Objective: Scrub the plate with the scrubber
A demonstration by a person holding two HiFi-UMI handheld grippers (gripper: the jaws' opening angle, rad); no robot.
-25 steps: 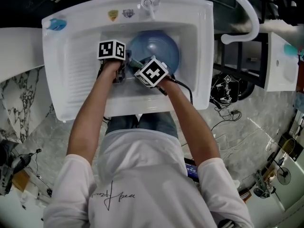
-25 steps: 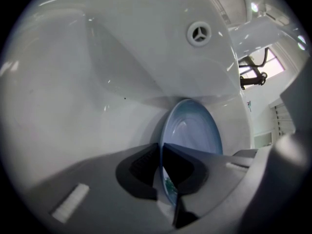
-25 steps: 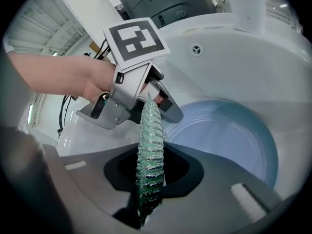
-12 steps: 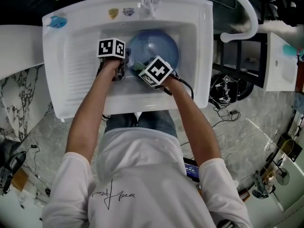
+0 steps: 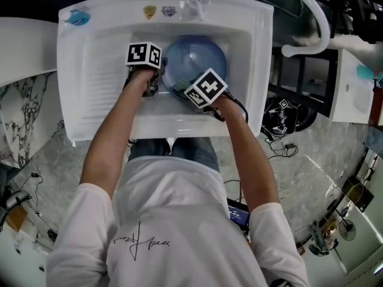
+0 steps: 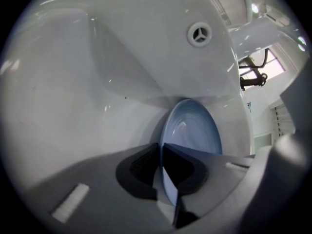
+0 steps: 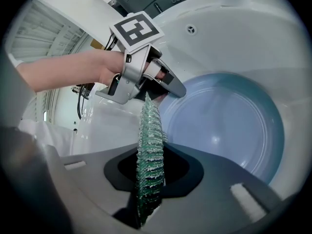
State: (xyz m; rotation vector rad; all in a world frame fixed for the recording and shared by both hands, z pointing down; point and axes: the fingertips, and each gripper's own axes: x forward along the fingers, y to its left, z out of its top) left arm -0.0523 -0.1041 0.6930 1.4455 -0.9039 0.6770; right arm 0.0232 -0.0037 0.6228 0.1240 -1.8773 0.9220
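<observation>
Gripping a green mesh scrubber [image 7: 148, 145] edge-on, the right tongs [image 7: 148, 179] have both pads closed on its lower part, and it stands up out of the jaws in the middle of the right gripper view. Its top reaches the left rim of the pale blue plate [image 7: 229, 126], just beside the left tongs [image 6: 161, 172]; whether it presses on the plate cannot be told. In the left gripper view the left tongs are clamped on the plate's rim, one dark pad on each face, with the plate seen nearly edge-on and running up the frame from the jaws. From the head view, the person's white shirt [image 5: 161, 220] fills the bottom of the frame. Both bare forearms reach up from it into the white sink [image 5: 96, 70], and the two marker cubes sit side by side at the plate's lower left. The plate lies in the basin at upper centre, to the right of the ribbed drainboard [image 5: 105, 91]. Beyond it, the faucet [image 5: 194, 5] rises from the sink's upper edge, and a small blue object [image 5: 76, 18] rests on the sink's upper left corner.
</observation>
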